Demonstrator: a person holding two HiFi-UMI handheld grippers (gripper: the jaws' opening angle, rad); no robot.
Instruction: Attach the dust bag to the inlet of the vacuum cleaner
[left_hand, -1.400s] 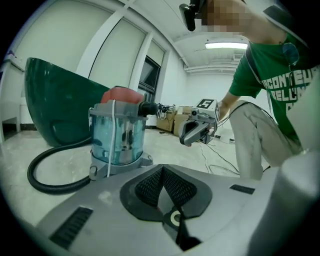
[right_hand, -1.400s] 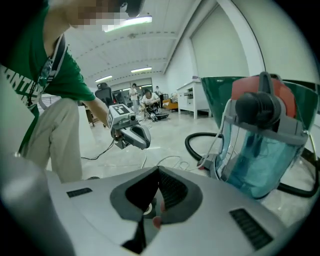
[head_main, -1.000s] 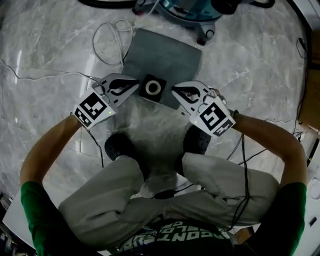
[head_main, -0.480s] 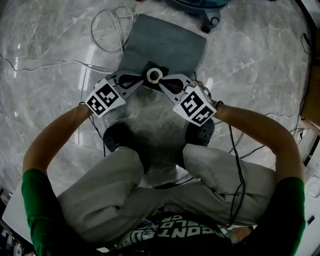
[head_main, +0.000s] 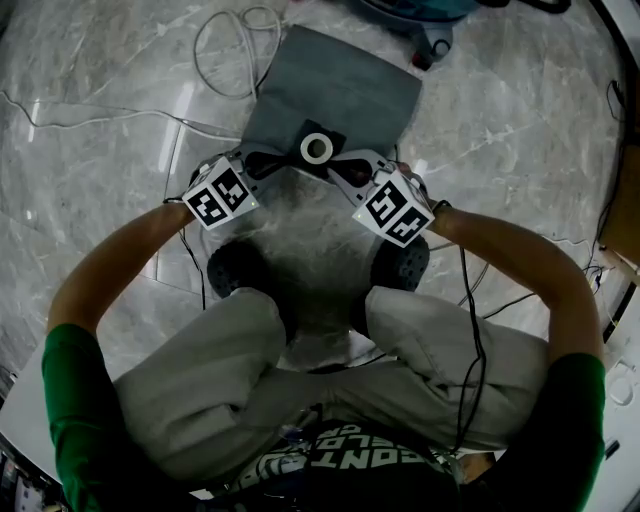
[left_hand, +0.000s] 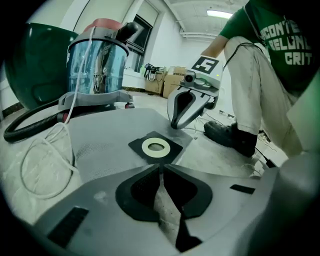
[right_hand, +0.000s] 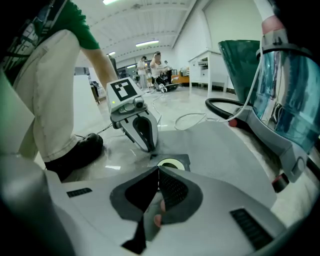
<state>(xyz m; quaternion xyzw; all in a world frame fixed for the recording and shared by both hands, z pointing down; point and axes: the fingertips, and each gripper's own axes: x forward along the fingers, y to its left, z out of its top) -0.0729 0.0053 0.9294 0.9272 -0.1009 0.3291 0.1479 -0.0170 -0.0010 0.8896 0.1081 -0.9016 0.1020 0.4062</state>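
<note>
The vacuum cleaner (left_hand: 95, 65) is standing well beyond both tools, past the far end of the bag. The likeliest trouble is therefore waiting in the carry. The dust bag (head_main: 335, 90) is lying flat and limp on the floor (head_main: 520, 120) directly ahead of the tools. If it is lifted by its near edge alone, it will probably be sagging or folding, or slipping free, before its opening is meeting the inlet, which no view is showing plainly. A white cord (head_main: 225, 50) is looping on the floor off to the left tool's outer side and may be snagging a corner. As for containers, the vacuum's clear blue canister is showing only hazy shapes inside. A dark green tub (right_hand: 240, 60) beside it is hiding its interior, and the bag itself is looking flat and empty. Its black collar with the white ring (head_main: 317, 148) is sitting between the two tools' tips. The left tool (left_hand: 161, 172) and the right tool (right_hand: 158, 172) are each pressing their jaws together at the tips, right at the collar's near edge. Whether either is nipping the bag there cannot be told.
</note>
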